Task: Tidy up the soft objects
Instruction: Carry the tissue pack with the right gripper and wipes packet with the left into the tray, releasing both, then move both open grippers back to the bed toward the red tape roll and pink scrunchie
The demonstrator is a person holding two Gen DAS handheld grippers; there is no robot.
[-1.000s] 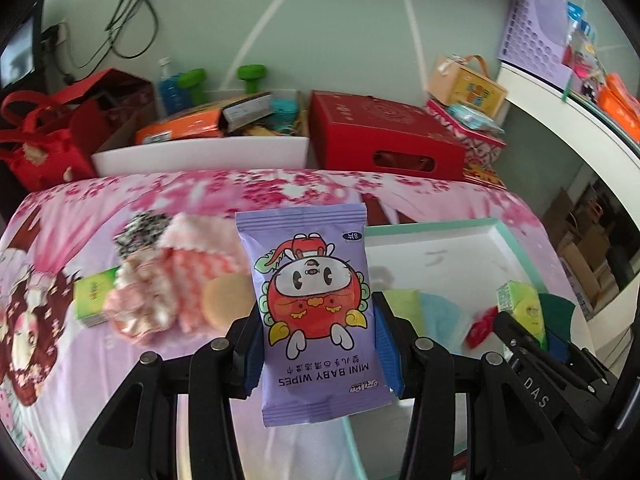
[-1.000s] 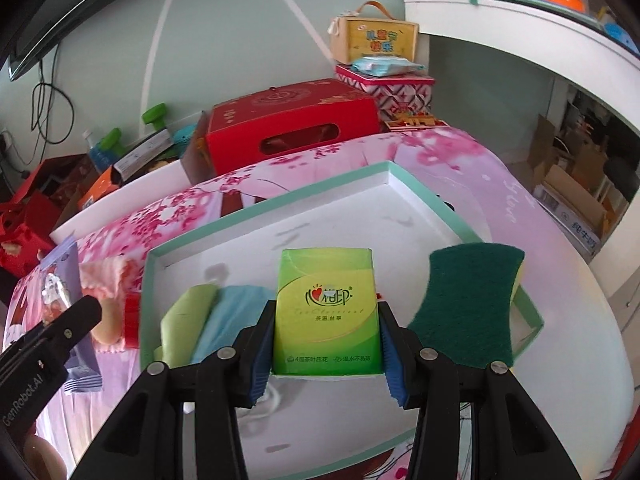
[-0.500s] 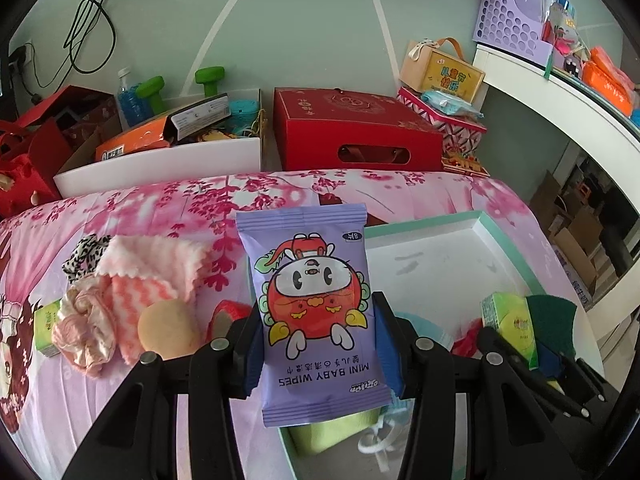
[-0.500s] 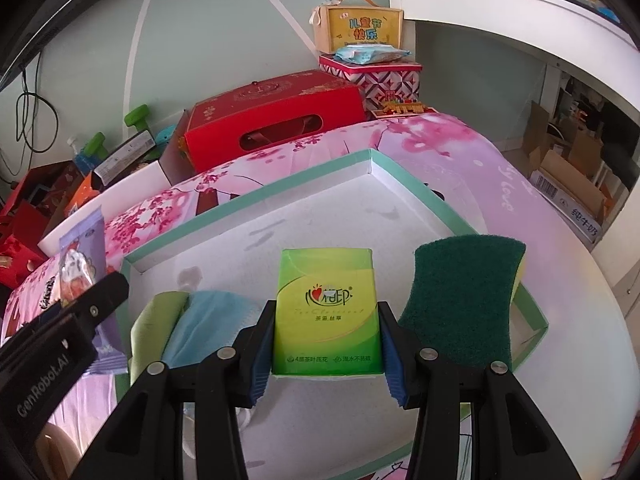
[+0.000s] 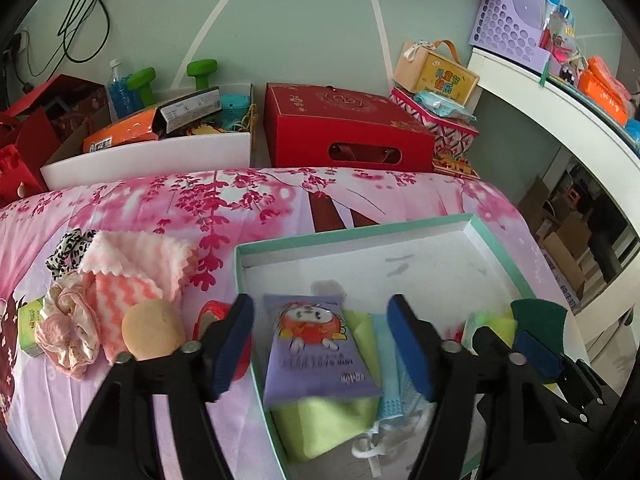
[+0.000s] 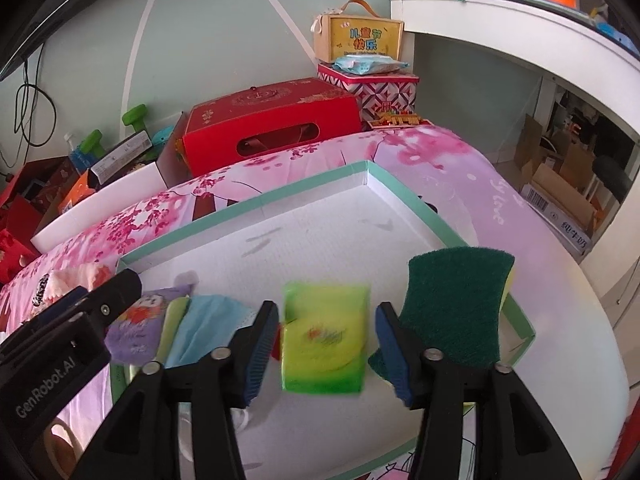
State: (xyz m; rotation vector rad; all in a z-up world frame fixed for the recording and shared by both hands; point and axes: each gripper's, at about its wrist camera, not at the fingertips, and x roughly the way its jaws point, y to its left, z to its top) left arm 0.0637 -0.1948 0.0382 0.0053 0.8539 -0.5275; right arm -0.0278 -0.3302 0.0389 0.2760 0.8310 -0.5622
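1. Wipes pack (image 5: 318, 350), purple with a cartoon face, lies inside the tray (image 5: 498, 248) near its left wall, resting on a yellow-green cloth (image 5: 320, 420) and partly on a blue face mask (image 5: 394, 380)
2. Left tool (image 5: 324, 344) hangs over the pack with its jaws opening; the blue pads stand clear of the pack on both sides, so nothing is gripped
3. Green tissue pack (image 6: 325, 338) looks blurred and sits between the pads of the right tool (image 6: 326, 350), whose jaws are also opening, with a gap on each side of the pack
4. Dark green scouring sponge (image 6: 456, 312) leans at the tray's right edge, just beside the right tool
5. On the pink flowered bedspread (image 5: 260, 200), left of the tray, lie a pink and white wavy cloth (image 5: 132, 268), a pale pink scrunchie (image 5: 70, 332), a black and white scrunchie (image 5: 66, 250), a round beige puff (image 5: 150, 330) and a small green packet (image 5: 28, 320)
6. A red object (image 5: 212, 312) lies just outside the tray's left wall, partly hidden by the left tool's finger
7. A red gift box (image 5: 344, 128) stands behind the bed
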